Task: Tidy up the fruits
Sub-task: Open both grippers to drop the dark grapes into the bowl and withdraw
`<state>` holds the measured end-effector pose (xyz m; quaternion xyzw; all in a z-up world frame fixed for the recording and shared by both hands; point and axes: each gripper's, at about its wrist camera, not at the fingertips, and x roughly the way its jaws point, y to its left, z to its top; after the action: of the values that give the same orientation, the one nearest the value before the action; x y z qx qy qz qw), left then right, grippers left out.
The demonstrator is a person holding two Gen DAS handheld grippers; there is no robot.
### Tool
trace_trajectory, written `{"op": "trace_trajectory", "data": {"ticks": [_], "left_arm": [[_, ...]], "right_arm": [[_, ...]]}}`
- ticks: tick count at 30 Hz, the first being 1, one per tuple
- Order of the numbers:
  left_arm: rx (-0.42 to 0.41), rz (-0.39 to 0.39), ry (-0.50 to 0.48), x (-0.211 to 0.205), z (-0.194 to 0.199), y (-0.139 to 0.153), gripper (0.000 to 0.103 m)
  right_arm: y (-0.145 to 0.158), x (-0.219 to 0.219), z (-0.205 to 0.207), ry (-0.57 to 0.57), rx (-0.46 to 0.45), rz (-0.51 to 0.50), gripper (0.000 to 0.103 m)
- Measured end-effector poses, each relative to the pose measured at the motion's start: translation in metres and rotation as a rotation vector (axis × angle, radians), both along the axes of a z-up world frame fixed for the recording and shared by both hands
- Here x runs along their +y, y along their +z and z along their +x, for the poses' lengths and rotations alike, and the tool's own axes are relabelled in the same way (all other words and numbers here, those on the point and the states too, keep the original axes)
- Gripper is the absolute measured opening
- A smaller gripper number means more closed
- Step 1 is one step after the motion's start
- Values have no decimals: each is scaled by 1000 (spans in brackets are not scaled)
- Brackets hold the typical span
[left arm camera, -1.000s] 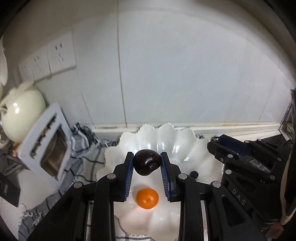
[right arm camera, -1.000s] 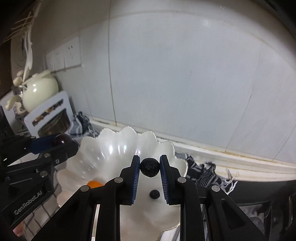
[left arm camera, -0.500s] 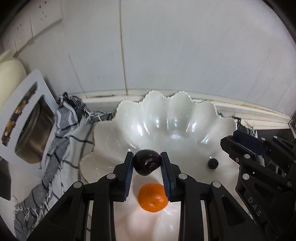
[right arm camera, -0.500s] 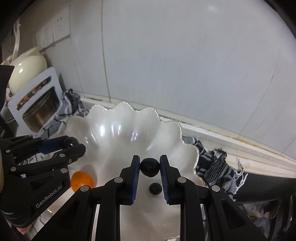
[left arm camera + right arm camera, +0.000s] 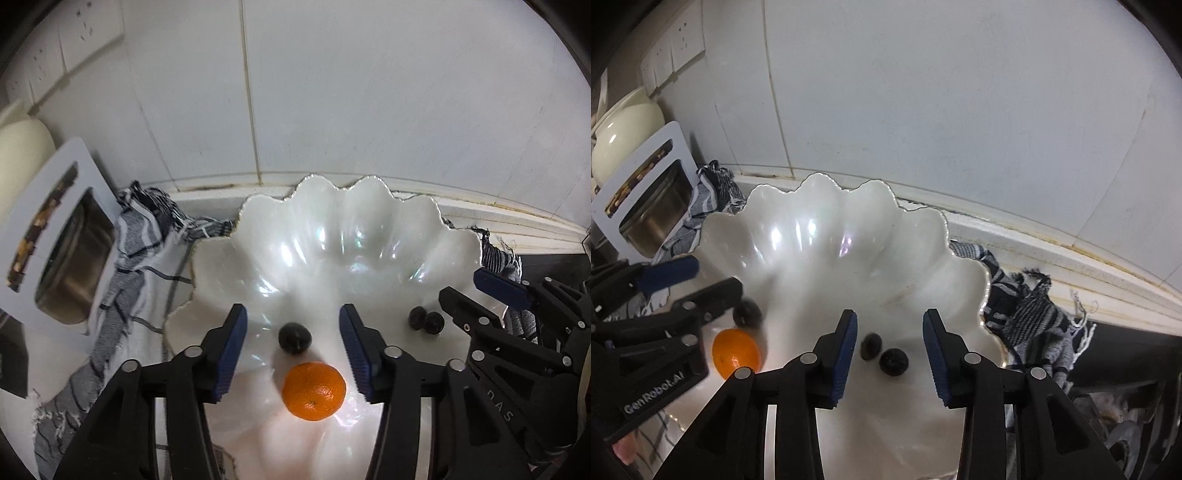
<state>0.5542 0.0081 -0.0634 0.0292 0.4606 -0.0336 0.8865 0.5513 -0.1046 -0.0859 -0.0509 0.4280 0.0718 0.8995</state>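
A white scalloped bowl (image 5: 332, 236) (image 5: 827, 229) fills both views. Inside it lie an orange (image 5: 314, 390) (image 5: 736, 355), a dark cherry (image 5: 294, 337) (image 5: 747, 313) and two small dark berries (image 5: 424, 322) (image 5: 894, 362). My left gripper (image 5: 293, 325) hangs over the cherry with its jaws opening, and the cherry lies free between them on the bowl floor. My right gripper (image 5: 889, 325) hovers over the two berries, its jaws opening too, and neither pad touches a berry.
A striped blue-and-white cloth (image 5: 147, 236) (image 5: 1027, 310) lies under the bowl. At the left stand a white toaster (image 5: 55, 236) (image 5: 646, 192) and a cream teapot (image 5: 624, 133). The tiled wall (image 5: 332, 92) rises close behind the bowl.
Both grippers sank toward the bowl, then opened. The cherry dropped from the left jaws and a berry from the right jaws, and both now lie in the bowl.
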Motion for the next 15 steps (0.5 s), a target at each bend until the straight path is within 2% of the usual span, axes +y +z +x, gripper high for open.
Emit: {"op": "trace_trajectory", "data": {"ticks": [4, 9, 12, 15], "left_arm": [[-24, 1, 15, 2, -11, 12, 63], [-102, 19, 40, 4, -39, 33, 72], [-141, 12, 45, 6, -58, 46, 74], [-189, 18, 47, 6, -76, 59, 76]], "right_arm": [[9, -5, -12, -3, -25, 14, 39], [27, -10, -34, 1, -78, 31, 39], [38, -11, -50, 12, -114, 42, 39], [50, -11, -68, 17, -159, 41, 44]]}}
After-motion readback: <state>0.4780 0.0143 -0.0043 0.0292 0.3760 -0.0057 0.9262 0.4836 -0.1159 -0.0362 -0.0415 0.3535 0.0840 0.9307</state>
